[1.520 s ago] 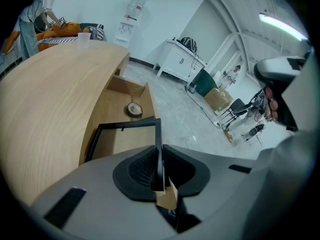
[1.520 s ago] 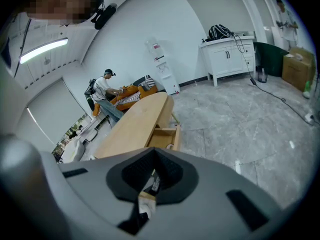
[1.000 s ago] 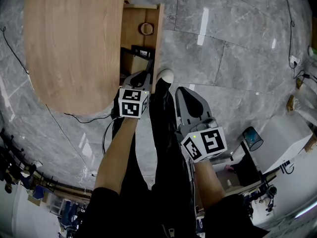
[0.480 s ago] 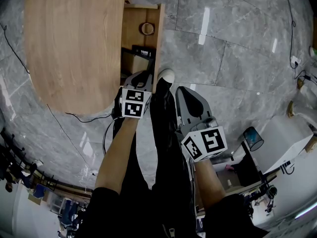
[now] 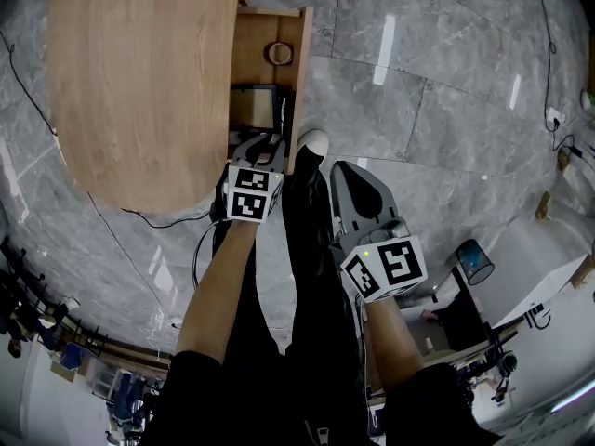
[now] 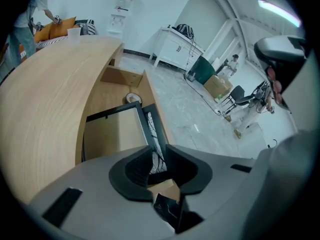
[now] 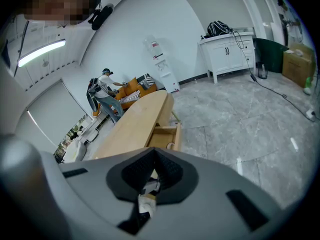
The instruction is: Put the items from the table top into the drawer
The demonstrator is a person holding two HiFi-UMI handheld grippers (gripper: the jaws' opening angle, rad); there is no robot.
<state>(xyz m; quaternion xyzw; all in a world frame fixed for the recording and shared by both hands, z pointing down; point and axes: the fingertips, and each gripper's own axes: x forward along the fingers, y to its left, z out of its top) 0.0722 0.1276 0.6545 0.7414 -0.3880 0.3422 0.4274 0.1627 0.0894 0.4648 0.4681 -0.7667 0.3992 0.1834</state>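
A flat tan panel with a black frame point(image 5: 253, 108) lies in the open wooden drawer point(image 5: 302, 63), which sticks out of the oval table point(image 5: 139, 72). A tape roll point(image 5: 278, 53) rests at the drawer's far end. My left gripper point(image 5: 265, 143) hangs over the drawer's near end, pointing steeply down. In the left gripper view its jaws are opening around the framed panel's point(image 6: 112, 134) patterned near edge, and the pads do not press on it. My right gripper point(image 5: 358, 189) is held over the floor to the right, its jaws together point(image 7: 152, 159) and holding nothing.
The person's white shoe point(image 5: 311, 142) stands beside the drawer's near corner. A black cable point(image 5: 158, 223) trails over the grey marble floor below the table. A white cabinet point(image 6: 177, 49) stands against the far wall, and a person point(image 6: 30, 14) is beyond the table's far end.
The framed panel, tilted at the left gripper's tips before, now lies flat in the drawer. The left jaws have spread apart. Neither hand has shifted.
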